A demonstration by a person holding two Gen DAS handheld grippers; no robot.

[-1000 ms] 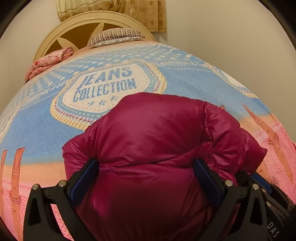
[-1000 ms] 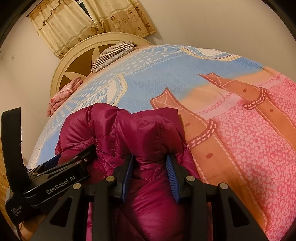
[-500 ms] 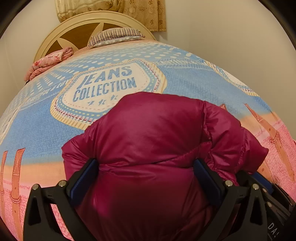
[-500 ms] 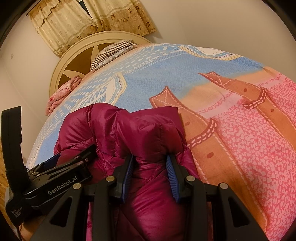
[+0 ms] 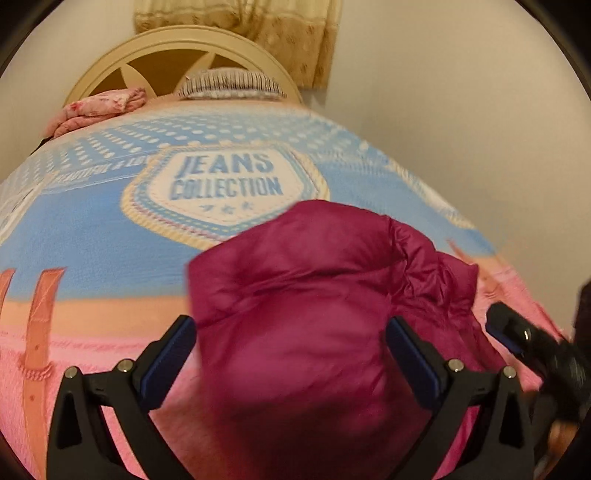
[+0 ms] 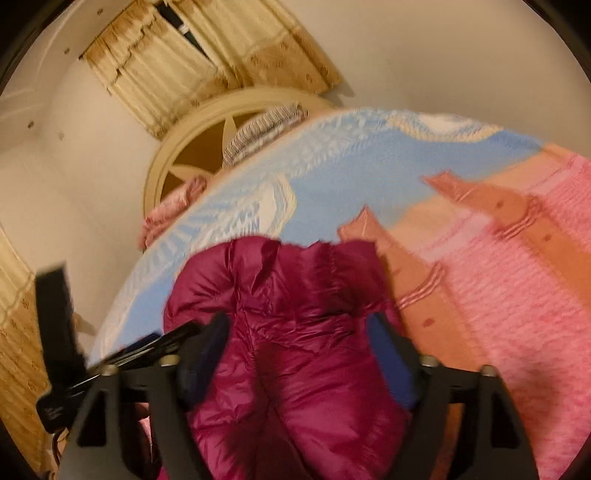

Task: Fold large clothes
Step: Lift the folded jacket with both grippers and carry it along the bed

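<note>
The jacket [image 5: 314, 314] is lying bunched on the bed [image 5: 92, 240]. Both grippers, left [image 5: 291, 354] and right [image 6: 295, 350], are straddling it with jaws apart, gripping nothing. Each should be closing on an outer edge, not the puffy middle.

My left wrist view looks from low over the foot of the bed [image 5: 92, 236], along its fingers [image 5: 168, 354], straight up the mattress to the headboard [image 5: 177, 40]. My right wrist view sits close beside it, turned leftward, so the headboard [image 6: 192, 129] lands upper left. Both share the magenta jacket [image 5: 306, 295], very near in each lens [image 6: 295, 332], plus the striped pillow [image 5: 229, 83] and curtain [image 5: 258, 22].
</note>
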